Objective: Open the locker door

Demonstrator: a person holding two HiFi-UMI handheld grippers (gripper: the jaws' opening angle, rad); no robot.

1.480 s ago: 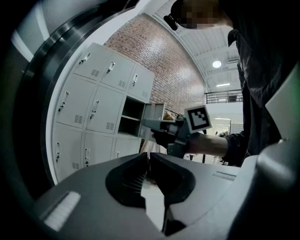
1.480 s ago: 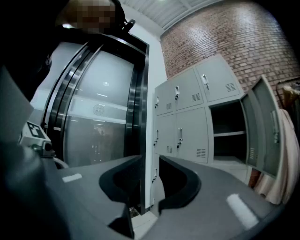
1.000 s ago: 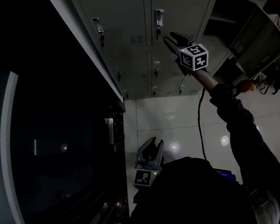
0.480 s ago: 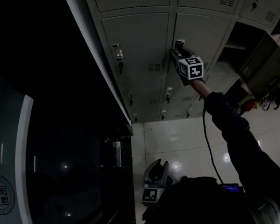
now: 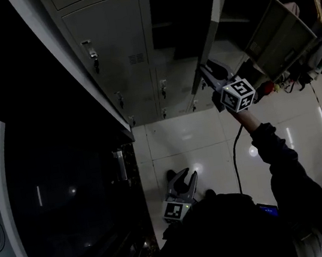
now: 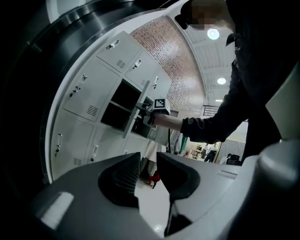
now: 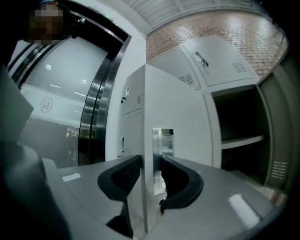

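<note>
Right gripper view: right claw point(image 7: 151, 180) clamps locker door point(image 7: 183, 103) edge; left claw point(image 6: 148, 171) narrow.

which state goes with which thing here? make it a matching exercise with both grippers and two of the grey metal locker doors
Things:
1. right gripper
2. left gripper
3. middle grey metal locker door
4. left grey metal locker door with a handle

States:
a. flat shut
b. jaws apart, nothing between them
c. swung out from its dark compartment
d. clamped on a door's edge

Pairs: 1-d, 2-b, 3-c, 4-a
</note>
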